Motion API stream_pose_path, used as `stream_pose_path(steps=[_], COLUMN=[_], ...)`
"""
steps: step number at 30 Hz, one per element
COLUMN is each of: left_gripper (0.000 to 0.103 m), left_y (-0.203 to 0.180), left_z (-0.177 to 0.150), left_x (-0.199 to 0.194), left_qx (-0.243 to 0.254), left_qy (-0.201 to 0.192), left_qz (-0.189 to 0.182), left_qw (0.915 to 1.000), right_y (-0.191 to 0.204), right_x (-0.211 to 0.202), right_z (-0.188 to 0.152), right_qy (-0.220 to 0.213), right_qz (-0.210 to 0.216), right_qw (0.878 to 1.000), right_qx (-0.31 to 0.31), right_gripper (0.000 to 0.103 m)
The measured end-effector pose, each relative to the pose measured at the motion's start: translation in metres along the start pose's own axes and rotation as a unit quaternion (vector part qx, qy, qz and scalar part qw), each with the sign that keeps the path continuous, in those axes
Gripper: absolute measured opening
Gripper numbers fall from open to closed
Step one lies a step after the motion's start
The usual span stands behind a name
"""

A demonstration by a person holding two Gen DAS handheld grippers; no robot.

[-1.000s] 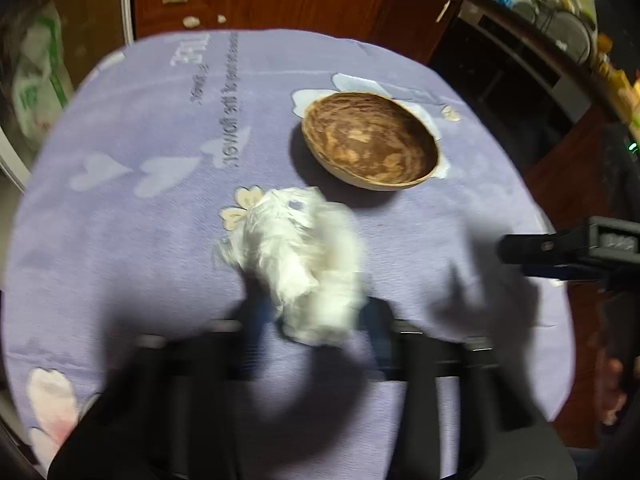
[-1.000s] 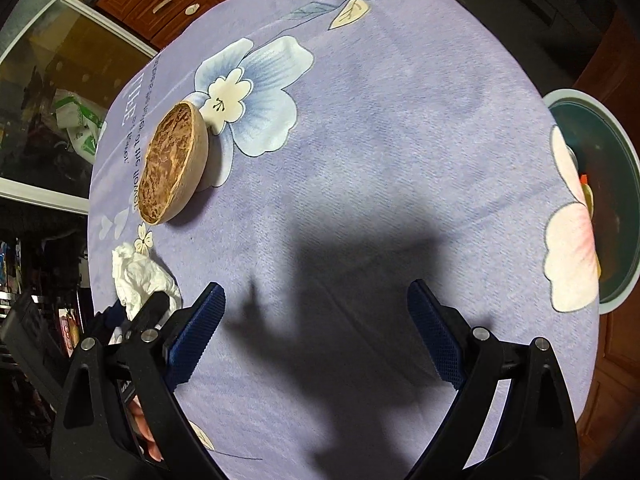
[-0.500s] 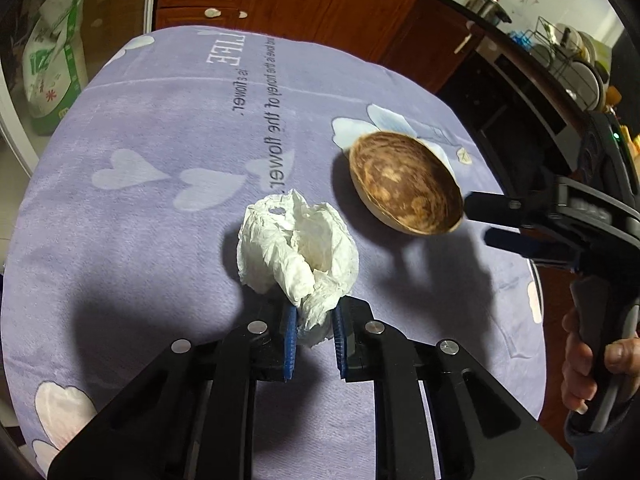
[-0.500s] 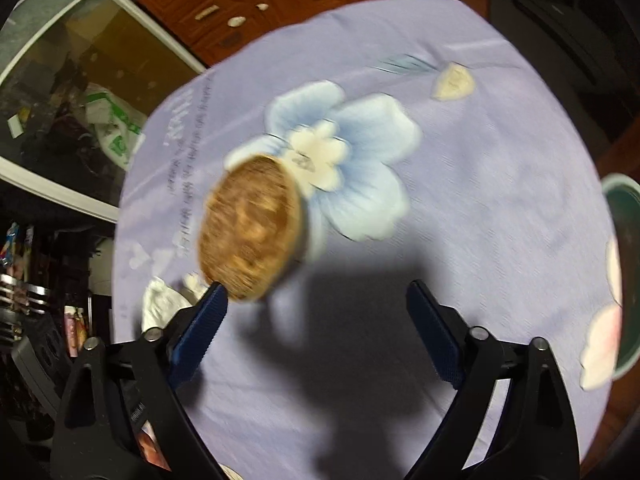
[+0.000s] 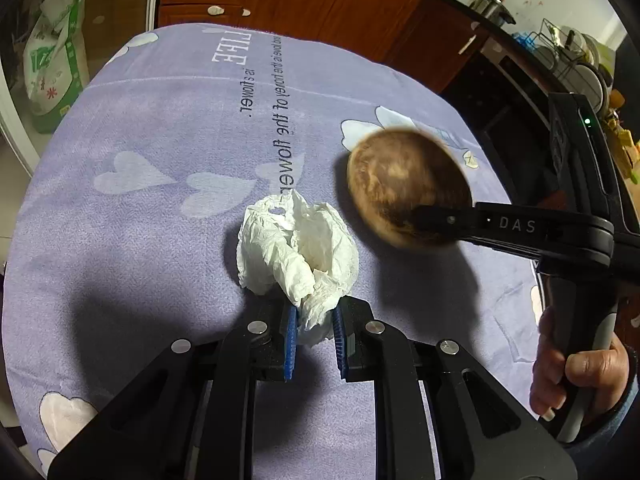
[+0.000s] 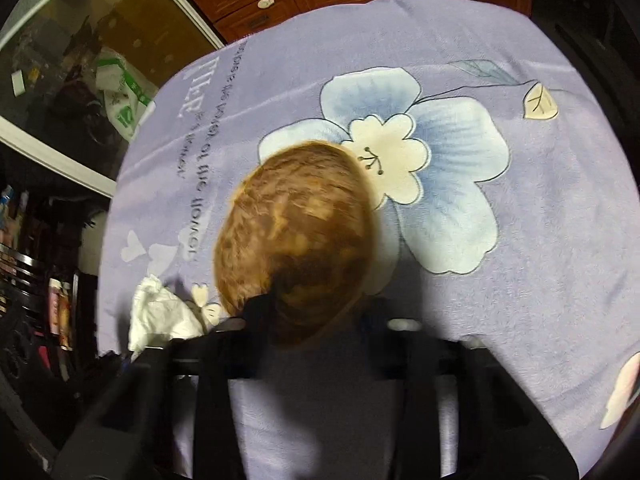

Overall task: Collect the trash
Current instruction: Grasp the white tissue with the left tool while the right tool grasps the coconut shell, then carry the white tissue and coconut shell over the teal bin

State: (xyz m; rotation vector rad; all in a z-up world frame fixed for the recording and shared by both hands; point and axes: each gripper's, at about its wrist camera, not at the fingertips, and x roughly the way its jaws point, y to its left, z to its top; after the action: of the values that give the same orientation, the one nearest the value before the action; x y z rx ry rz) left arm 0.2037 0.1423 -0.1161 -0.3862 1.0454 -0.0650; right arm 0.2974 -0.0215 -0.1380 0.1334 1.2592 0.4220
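Purple floral tablecloth, kitchen bkgd: trash pickup underway.
Crumpled tissue pinched by left gripper; wooden bowl gripped at rim by right gripper; nothing binned yet.

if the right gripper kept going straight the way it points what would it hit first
Probably the brown bowl: it already sits between the right gripper fingers. Blur hides whether they touch it.

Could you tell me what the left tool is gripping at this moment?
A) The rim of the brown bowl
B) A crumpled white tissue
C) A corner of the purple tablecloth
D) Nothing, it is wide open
B. In the left wrist view, the left tool has its blue pads closed on the lower end of the crumpled white tissue, while the brown bowl sits apart to the right at the right tool.
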Motion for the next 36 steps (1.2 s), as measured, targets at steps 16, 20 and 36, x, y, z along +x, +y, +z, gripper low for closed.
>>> stream_pose_path(steps=[16, 20, 36], left_gripper=[0.016, 0.016, 0.016], left_y=[-0.033, -0.055, -0.213], left_z=[-0.006, -0.008, -0.019], left_x=[-0.013, -0.021, -0.02], left_qx=[0.03, 0.054, 0.202], left_qy=[-0.009, -0.013, -0.003], left_qz=[0.013, 0.016, -0.026], left_qw=[0.9994, 0.9983, 0.979], right_y=[-0.045, -0.061, -0.187], right_x=[-0.053, -0.075, -0.182], right_z=[-0.019, -0.029, -0.081], right_qy=[-0.04, -0.055, -0.147], right_qz=[-0.013, 0.001, 0.002], right_qw=[0.999, 0.997, 0.978], right_qx=[0.032, 0.05, 0.146], right_gripper=[0.007, 0.007, 0.007])
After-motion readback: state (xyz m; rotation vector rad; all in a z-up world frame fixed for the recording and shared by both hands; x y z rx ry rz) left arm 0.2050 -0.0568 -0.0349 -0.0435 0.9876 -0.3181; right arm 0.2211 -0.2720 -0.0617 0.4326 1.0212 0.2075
